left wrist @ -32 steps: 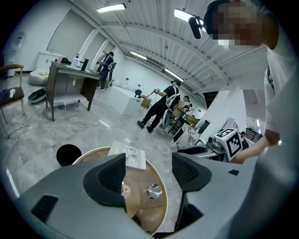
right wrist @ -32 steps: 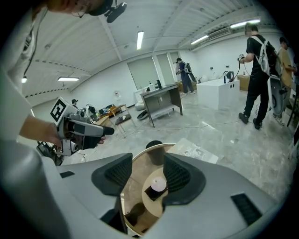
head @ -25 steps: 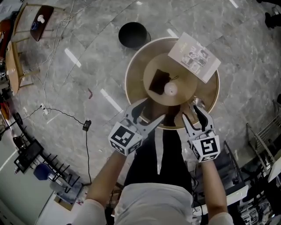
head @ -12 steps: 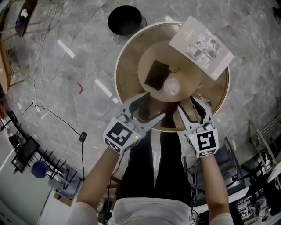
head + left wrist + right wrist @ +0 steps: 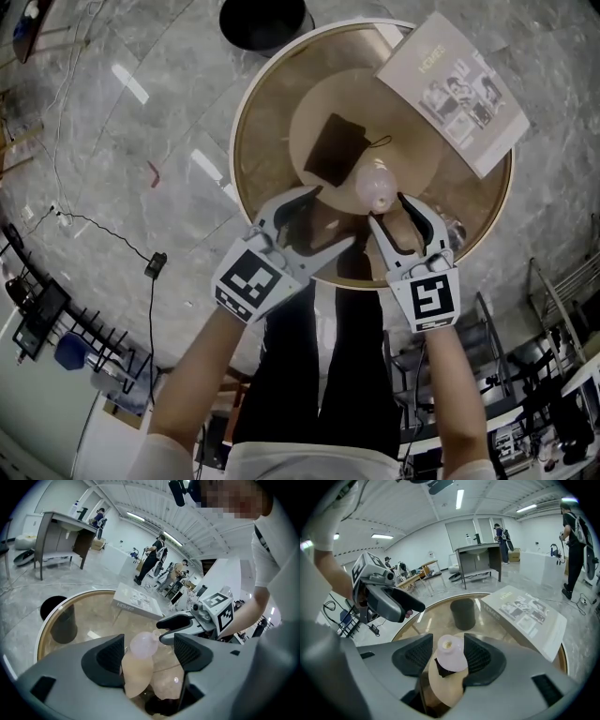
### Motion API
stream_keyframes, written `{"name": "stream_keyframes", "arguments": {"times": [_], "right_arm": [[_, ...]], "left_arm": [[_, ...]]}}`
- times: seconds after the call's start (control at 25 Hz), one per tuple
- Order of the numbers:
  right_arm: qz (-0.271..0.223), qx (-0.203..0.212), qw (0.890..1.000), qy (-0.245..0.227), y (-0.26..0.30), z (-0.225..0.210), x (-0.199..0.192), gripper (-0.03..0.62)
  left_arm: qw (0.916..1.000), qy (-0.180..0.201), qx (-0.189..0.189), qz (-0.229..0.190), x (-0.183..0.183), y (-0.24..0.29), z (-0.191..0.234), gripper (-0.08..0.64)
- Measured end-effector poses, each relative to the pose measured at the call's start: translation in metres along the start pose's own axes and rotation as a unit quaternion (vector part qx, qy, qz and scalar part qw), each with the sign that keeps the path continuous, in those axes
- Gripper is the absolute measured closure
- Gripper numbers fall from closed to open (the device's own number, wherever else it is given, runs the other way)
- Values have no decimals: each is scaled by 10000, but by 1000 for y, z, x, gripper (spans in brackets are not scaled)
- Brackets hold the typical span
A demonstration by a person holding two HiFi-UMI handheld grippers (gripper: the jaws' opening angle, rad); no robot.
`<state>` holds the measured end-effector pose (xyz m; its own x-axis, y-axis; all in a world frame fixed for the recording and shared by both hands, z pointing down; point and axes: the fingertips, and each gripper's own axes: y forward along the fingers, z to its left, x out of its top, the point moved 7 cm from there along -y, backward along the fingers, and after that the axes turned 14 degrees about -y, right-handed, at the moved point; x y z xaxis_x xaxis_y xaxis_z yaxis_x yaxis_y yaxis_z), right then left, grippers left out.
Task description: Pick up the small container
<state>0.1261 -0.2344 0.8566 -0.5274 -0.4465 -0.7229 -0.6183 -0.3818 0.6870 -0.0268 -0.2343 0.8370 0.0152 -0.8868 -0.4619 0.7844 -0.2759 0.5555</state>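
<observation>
The small container is a pale pink, narrow-necked pot. It stands on a round beige disc in the middle of the glass table, beside a dark square pad. My right gripper is open, its fingertips just short of the container and not touching it. In the right gripper view the container shows between the open jaws. My left gripper is open and empty to the container's left. In the left gripper view the container lies ahead, with the right gripper behind it.
A magazine lies on the table's far right, overhanging the gold rim. A black bin stands on the marble floor beyond the table. Cables trail over the floor at left. People and desks stand far off in the room.
Both grippers have moved forward from the table's near edge over the glass, closing in on the container. The right gripper's tips now sit just behind it.
</observation>
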Motion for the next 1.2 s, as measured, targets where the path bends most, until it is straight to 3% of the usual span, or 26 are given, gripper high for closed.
{"name": "stream_keyframes", "arguments": {"times": [0.2,0.52,0.76,0.92,1.2], "right_arm": [[114,28,9980,-626,22,5,-10,371],[45,-155,9932,-1154,27,7,-16,401],[-47,-241,9926,-1193,26,12,-17,442],[-125,-160,9937,-1101,27,8,-14,442],[-58,30,9942,-1076,24,6,-3,442]], "left_arm": [[10000,-94,-11,23,-9,10,17,225],[9989,-465,-73,-16,-20,20,33,227],[9922,-1214,-172,-235,-18,23,47,230],[9804,-1858,-461,-455,-12,22,53,225],[9425,-3089,-1140,-566,-13,29,55,208]]}}
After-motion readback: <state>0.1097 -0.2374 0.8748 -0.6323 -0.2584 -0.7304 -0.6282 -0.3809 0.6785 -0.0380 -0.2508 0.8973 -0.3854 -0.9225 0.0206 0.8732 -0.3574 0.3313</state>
